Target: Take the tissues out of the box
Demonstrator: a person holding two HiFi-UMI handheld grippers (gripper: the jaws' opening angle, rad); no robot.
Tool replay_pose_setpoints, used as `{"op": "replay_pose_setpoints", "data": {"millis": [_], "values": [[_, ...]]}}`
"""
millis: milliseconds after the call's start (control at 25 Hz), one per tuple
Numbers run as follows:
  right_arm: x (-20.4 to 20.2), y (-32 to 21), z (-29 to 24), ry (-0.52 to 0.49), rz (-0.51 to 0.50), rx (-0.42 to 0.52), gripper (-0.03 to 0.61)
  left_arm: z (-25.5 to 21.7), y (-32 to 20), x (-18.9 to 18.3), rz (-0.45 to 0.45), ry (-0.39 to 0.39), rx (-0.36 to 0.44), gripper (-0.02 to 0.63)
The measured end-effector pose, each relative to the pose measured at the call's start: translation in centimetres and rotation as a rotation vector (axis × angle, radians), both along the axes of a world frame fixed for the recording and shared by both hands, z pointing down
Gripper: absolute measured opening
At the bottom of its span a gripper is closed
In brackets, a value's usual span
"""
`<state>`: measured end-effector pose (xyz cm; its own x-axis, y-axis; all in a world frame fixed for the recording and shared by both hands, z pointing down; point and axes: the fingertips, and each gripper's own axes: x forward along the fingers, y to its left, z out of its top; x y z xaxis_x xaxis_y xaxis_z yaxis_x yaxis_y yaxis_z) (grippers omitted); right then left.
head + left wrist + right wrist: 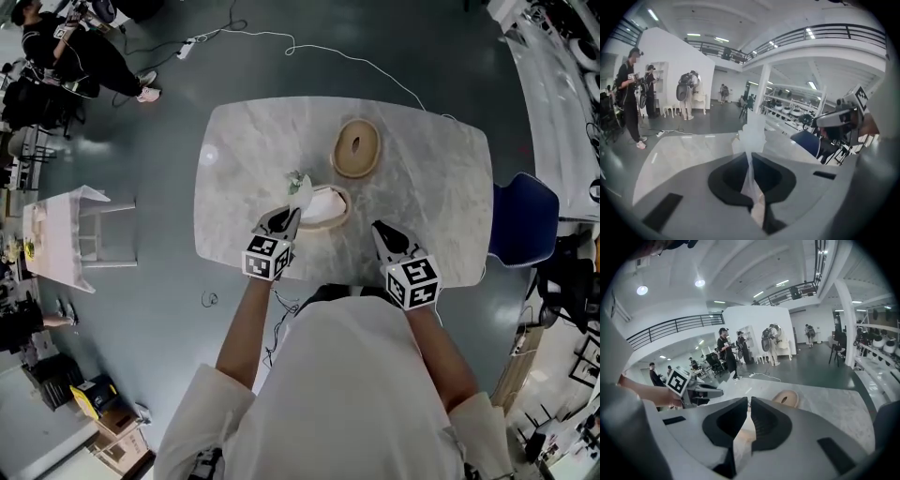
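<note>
One tissue (302, 193) is partly out of the round wooden box (348, 209), pinched in the left tongs (291, 215); the right tongs (379, 229) are closed on nothing, and more tissues seem left inside.

Right of the right tongs (378, 228), dark blue chair (523, 220); left of the left tongs (289, 214), white shelf unit (80, 234) on glossy dark grey floor (169, 131); beneath both, pale marble table (441, 178).

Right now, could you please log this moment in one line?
left gripper shut on tissue; right gripper shut beside box; box open; lid on table
</note>
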<state>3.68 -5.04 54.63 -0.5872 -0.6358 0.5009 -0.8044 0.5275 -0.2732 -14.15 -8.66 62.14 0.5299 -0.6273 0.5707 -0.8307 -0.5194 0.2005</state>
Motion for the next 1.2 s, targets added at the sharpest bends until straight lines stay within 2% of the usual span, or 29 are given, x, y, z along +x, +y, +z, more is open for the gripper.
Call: {"op": "replay_pose_setpoints", "data": {"millis": [200, 560, 840, 960, 1200], "values": [[-1.1, 0.6, -1.9, 0.011, -0.003, 0.058, 0.046, -4.8, 1.4, -1.1, -0.023, 0.079, 0.065, 0.018], [-2.9, 1.9, -6.3, 0.006, -0.048, 0.136, 0.046, -11.5, 4.4, -4.1, -0.097, 0.162, 0.166, 0.018], [-3.0, 2.2, -8.8, 0.001, -0.094, 0.181, 0.046, -15.2, 6.4, -5.1, -0.159, 0.188, 0.247, 0.018], [-2.9, 1.8, -10.0, -0.031, -0.124, 0.19, 0.046, -16.4, 6.9, -5.1, -0.198, 0.197, 0.273, 0.018], [-3.3, 1.7, -12.3, -0.018, -0.198, 0.253, 0.046, -19.0, 8.6, -5.8, -0.283, 0.205, 0.319, 0.018]]}}
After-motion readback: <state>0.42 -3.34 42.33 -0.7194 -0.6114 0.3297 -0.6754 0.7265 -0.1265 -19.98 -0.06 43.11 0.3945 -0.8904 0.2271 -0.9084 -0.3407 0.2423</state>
